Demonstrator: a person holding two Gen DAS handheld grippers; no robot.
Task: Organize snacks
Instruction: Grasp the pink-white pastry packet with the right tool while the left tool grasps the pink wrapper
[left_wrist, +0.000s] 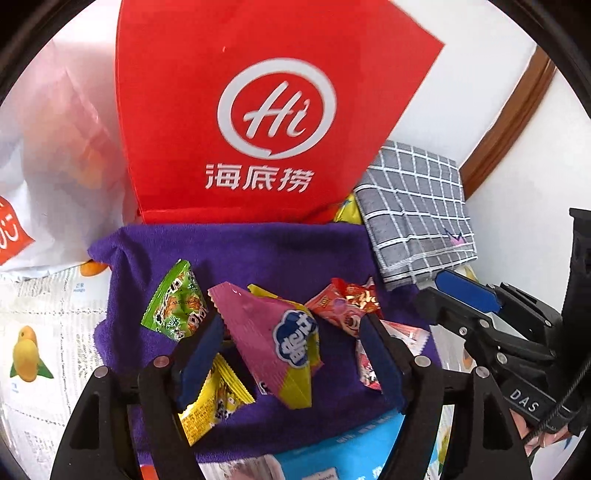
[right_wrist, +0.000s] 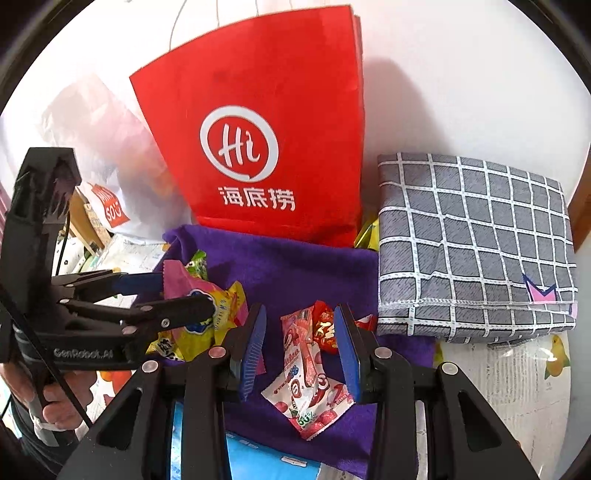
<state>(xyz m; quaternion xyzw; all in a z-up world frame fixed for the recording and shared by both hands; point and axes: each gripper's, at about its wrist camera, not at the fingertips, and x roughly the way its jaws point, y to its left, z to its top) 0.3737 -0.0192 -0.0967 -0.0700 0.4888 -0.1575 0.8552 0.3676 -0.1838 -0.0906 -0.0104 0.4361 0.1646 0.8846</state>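
Note:
Several snack packets lie on a purple towel (left_wrist: 258, 254) in front of a red Haidilao paper bag (left_wrist: 258, 110). My left gripper (left_wrist: 291, 354) is open around a pink and yellow packet (left_wrist: 273, 332), with a green packet (left_wrist: 173, 302) to its left and a yellow packet (left_wrist: 214, 398) under the left finger. My right gripper (right_wrist: 301, 347) is open above pink strawberry packets (right_wrist: 306, 376), with a red packet (right_wrist: 325, 328) just beyond. The left gripper also shows in the right wrist view (right_wrist: 184, 295), open around the pink and yellow packet (right_wrist: 199, 302). The right gripper shows in the left wrist view at the right; only one blue finger pad (left_wrist: 469, 291) of it is plain.
A folded grey checked cloth (right_wrist: 476, 247) lies right of the towel. A white plastic bag (left_wrist: 55, 166) stands left of the red bag (right_wrist: 258, 147). A mango-print table cover (left_wrist: 37, 332) lies under everything. A blue packet (left_wrist: 354, 450) lies at the towel's near edge.

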